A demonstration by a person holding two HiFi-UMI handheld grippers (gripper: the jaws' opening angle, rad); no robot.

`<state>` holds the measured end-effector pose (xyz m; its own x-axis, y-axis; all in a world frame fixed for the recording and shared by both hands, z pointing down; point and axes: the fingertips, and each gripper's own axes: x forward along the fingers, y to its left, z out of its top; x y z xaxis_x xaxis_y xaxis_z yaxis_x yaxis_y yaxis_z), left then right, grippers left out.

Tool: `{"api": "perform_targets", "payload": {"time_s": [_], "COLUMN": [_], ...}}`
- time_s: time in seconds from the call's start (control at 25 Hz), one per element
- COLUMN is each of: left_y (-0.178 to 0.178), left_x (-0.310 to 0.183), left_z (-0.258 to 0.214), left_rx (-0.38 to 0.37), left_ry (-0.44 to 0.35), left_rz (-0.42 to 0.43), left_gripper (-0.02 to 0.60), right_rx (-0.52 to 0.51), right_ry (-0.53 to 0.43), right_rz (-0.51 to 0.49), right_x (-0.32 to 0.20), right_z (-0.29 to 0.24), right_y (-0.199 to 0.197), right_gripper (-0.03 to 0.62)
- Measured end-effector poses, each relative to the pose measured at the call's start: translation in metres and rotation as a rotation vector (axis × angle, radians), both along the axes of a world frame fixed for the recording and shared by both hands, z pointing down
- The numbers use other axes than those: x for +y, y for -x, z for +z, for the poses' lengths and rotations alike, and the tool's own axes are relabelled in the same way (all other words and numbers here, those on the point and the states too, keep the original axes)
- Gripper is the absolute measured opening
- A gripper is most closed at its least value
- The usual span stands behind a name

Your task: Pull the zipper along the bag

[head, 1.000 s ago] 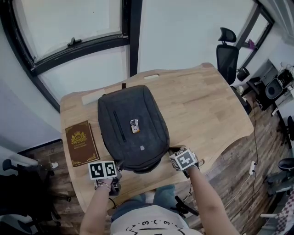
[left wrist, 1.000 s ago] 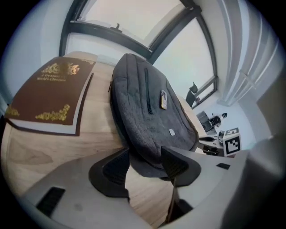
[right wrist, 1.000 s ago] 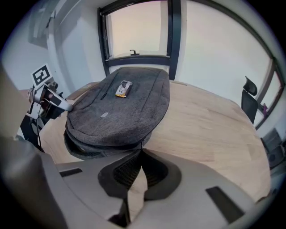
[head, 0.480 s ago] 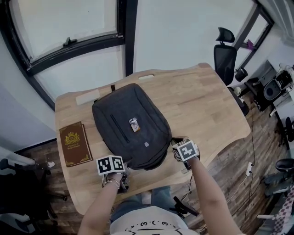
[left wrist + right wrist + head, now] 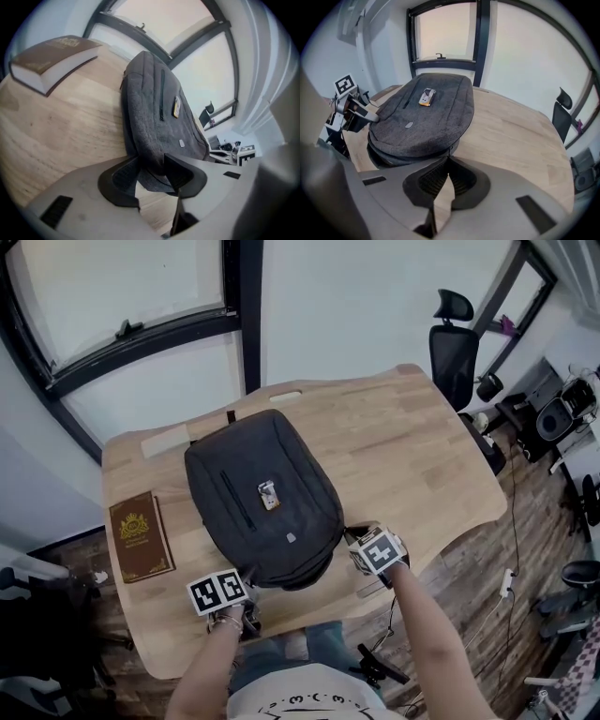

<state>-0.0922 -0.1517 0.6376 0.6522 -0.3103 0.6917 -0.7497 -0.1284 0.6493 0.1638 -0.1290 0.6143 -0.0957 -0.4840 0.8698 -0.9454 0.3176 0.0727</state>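
Observation:
A dark grey backpack (image 5: 262,498) lies flat on the wooden table (image 5: 422,456), its bottom end toward me. My left gripper (image 5: 242,583) is at the bag's near left corner. In the left gripper view its jaws (image 5: 152,171) are closing, and the pads (image 5: 123,174) press a fold of the bag's fabric (image 5: 157,112). My right gripper (image 5: 351,540) is at the bag's near right edge. In the right gripper view it (image 5: 449,161) is shut on the small zipper pull (image 5: 450,149) at the bag's side seam (image 5: 426,117). The zipper track itself is hard to see.
A brown book (image 5: 139,536) lies on the table left of the bag. Two pale flat strips (image 5: 164,440) lie near the far edge. A black office chair (image 5: 452,343) stands beyond the table's far right corner, in front of large windows.
My left gripper has moved right, up to the bag's near left corner. The right gripper has stayed at the bag's right edge. The head view has shifted slightly.

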Motion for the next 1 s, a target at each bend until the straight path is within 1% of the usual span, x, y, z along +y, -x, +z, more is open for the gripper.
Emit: {"api": "perform_targets", "payload": {"time_s": [0.04,0.08,0.2,0.32,0.4,0.44,0.52,0.6,0.64,0.68,0.76,0.92,1.0], "left_y": [0.001,0.003,0.009,0.009,-0.002,-0.010,-0.027,-0.040,-0.045,-0.048,-0.051,-0.053,-0.052], "left_x": [0.001,0.003,0.011,0.009,-0.002,-0.008,-0.016,-0.020,-0.021,-0.022,-0.025,-0.026,-0.027], "left_z": [-0.005,-0.010,-0.027,-0.048,-0.052,-0.049,-0.034,-0.013,-0.002,0.007,0.012,0.017,0.019], "left_rx": [-0.024,-0.056,-0.178,-0.295,-0.361,-0.390,-0.450,-0.515,-0.537,-0.546,-0.547,-0.563,-0.576], "left_ry": [-0.029,-0.062,-0.190,-0.352,-0.439,-0.469,-0.504,-0.512,-0.501,-0.480,-0.440,-0.383,-0.368], "left_rz": [0.056,0.119,0.358,0.588,0.725,0.799,0.974,1.146,1.206,1.244,1.266,1.253,1.235], "left_gripper": [0.150,0.169,0.250,0.260,0.273,0.281,0.294,0.302,0.306,0.308,0.314,0.318,0.319], "right_rx": [0.002,0.002,-0.018,-0.037,-0.048,-0.055,-0.069,-0.073,-0.072,-0.072,-0.081,-0.137,-0.145], "right_ry": [0.015,0.022,0.023,0.036,0.042,0.043,0.045,0.049,0.051,0.055,0.066,0.090,0.087], "right_rz": [-0.022,-0.041,-0.050,-0.045,-0.048,-0.046,-0.045,-0.052,-0.057,-0.062,-0.066,-0.043,-0.051], "right_x": [0.004,0.007,0.009,0.009,0.009,0.009,0.009,0.008,0.008,0.009,0.009,0.011,0.013], "right_z": [0.004,0.007,0.010,0.011,0.012,0.012,0.011,0.011,0.011,0.011,0.011,0.011,0.007], "right_y": [0.001,0.003,0.006,0.007,0.006,0.006,0.007,0.008,0.007,0.007,0.008,0.009,0.011], "right_gripper": [0.060,0.060,0.060,0.060,0.060,0.060,0.060,0.060,0.060,0.060,0.060,0.060,0.060]}}
